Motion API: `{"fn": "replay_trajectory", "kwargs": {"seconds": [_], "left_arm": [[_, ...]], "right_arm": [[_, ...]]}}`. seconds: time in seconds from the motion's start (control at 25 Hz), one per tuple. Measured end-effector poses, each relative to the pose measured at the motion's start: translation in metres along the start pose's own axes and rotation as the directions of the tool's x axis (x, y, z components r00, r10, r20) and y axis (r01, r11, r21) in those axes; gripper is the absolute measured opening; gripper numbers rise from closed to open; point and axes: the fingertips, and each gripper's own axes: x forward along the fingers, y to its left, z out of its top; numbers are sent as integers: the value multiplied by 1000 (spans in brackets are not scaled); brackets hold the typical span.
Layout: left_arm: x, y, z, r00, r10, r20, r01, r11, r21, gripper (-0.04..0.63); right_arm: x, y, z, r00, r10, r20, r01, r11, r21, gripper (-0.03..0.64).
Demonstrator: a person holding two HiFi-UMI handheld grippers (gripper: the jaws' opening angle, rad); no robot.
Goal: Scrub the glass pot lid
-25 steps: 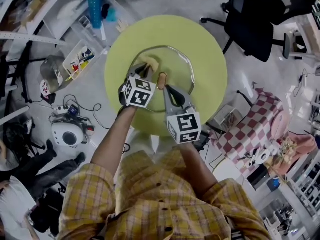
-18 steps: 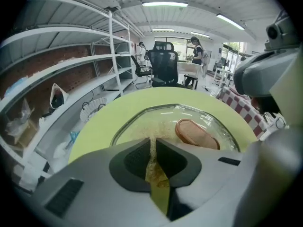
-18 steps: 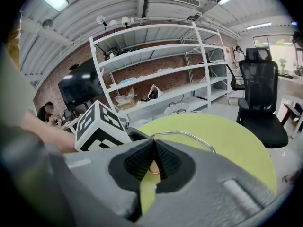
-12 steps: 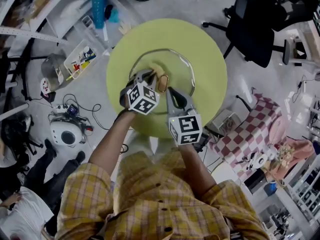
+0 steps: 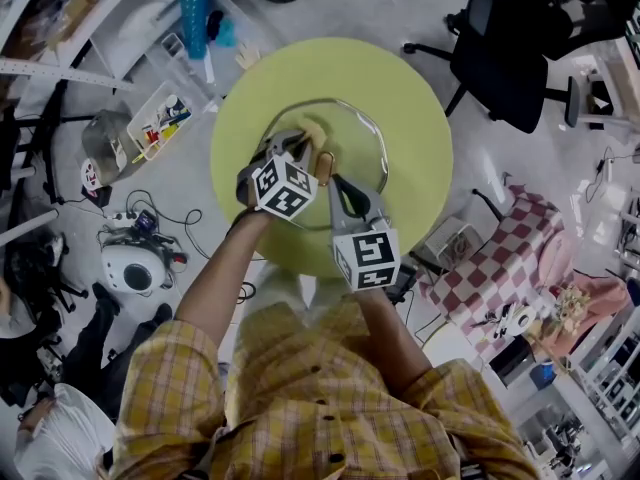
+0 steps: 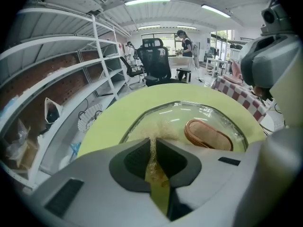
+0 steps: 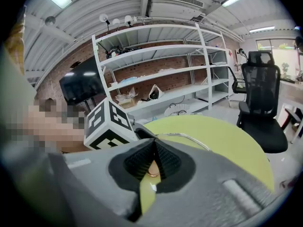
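Observation:
A glass pot lid point(image 5: 352, 133) lies on the round yellow-green table point(image 5: 415, 98); its copper-brown handle point(image 5: 325, 164) sits at the lid's near side. My left gripper point(image 5: 297, 145) is shut on a beige fibrous scrubber point(image 5: 311, 128) that presses on the glass left of the handle. In the left gripper view the scrubber point(image 6: 159, 130) sticks out past the closed jaws onto the lid point(image 6: 208, 112), with the handle point(image 6: 208, 135) to its right. My right gripper point(image 5: 331, 179) is shut on the lid's handle point(image 7: 152, 169), seen between its jaws in the right gripper view.
A black office chair point(image 5: 500, 38) stands at the table's far right and a checked-cloth seat point(image 5: 510, 248) at the near right. White shelving point(image 6: 71, 79), a plastic bin point(image 5: 160, 118) and cables point(image 5: 150, 218) crowd the floor to the left.
My left gripper and the scrubber slid a little right over the glass, then back toward the far left. The right gripper has held the handle nearly still.

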Motion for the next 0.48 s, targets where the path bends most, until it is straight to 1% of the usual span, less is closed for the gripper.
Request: {"fn": "replay_trajectory", "kwargs": {"seconds": [0.24,0.48], "left_arm": [[7,13,4,1000,25,-8,-25,1000,4,41],[15,30,5,998,56,-25,-56,998,-13,41]], "right_arm": [[0,-1,0,1000,-4,0,4,1000,-21,-3],[1,-4,2,1000,-8,2,8,1000,-19,-3]]}}
